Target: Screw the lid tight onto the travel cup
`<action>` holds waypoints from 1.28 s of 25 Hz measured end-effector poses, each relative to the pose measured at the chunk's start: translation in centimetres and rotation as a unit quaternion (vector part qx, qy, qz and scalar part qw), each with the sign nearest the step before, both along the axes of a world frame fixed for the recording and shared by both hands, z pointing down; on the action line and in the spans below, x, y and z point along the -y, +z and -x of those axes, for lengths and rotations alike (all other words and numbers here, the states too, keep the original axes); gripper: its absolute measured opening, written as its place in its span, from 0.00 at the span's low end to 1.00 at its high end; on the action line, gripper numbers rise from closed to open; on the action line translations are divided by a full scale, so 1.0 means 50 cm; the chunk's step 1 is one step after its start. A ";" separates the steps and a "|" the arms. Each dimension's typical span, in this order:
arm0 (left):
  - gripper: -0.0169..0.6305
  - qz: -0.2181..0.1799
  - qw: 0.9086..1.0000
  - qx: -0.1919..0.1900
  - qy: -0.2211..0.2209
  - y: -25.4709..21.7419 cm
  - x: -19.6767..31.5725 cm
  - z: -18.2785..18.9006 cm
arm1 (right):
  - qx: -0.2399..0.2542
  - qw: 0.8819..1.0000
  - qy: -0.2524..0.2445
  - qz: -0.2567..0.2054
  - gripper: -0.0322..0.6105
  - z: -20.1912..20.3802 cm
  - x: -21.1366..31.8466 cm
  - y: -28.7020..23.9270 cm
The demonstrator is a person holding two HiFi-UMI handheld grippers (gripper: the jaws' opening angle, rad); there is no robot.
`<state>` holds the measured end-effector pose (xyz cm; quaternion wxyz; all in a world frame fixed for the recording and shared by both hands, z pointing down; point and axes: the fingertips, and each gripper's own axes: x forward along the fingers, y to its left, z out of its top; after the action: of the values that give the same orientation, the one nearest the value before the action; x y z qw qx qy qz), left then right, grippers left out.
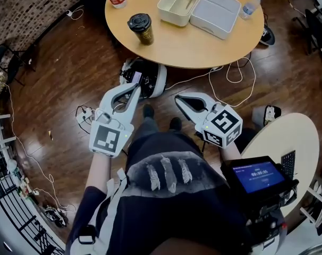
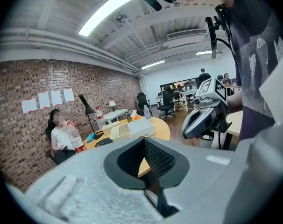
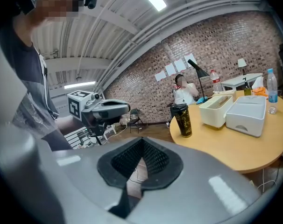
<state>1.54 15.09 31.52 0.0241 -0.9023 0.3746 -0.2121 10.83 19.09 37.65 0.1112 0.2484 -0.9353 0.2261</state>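
**While the travel cup (image 1: 142, 30) sits apart, both grippers are shut and empty**

Held side by side near the person's body, the left gripper (image 1: 135, 87) and right gripper (image 1: 178, 98) have their jaws pressed together with nothing between them. On the far side, the travel cup stands upright near the left edge of the round table (image 1: 177, 47), black lid (image 1: 139, 20) on top, well apart from both.

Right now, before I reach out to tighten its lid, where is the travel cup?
In the head view, the travel cup stands upright near the left edge of the round table, left of the open white box.
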 end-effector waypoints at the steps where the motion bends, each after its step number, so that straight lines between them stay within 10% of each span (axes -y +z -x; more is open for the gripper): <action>1: 0.03 -0.001 1.000 -0.002 0.004 0.002 0.008 -0.001 | -0.004 1.000 0.005 0.000 0.06 -0.003 0.004 0.002; 19: 0.03 -0.004 0.995 -0.076 0.062 0.016 0.229 0.126 | -0.086 0.995 0.051 0.018 0.06 0.141 0.157 0.010; 32: 0.03 -0.012 0.987 -0.043 0.156 0.053 0.314 0.183 | -0.137 0.989 0.051 0.020 0.06 0.244 0.226 0.039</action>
<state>-7.63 -0.61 34.15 0.0516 -0.9575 0.2325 -0.1626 -1.36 7.78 39.62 0.2312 0.3217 -0.8928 0.2143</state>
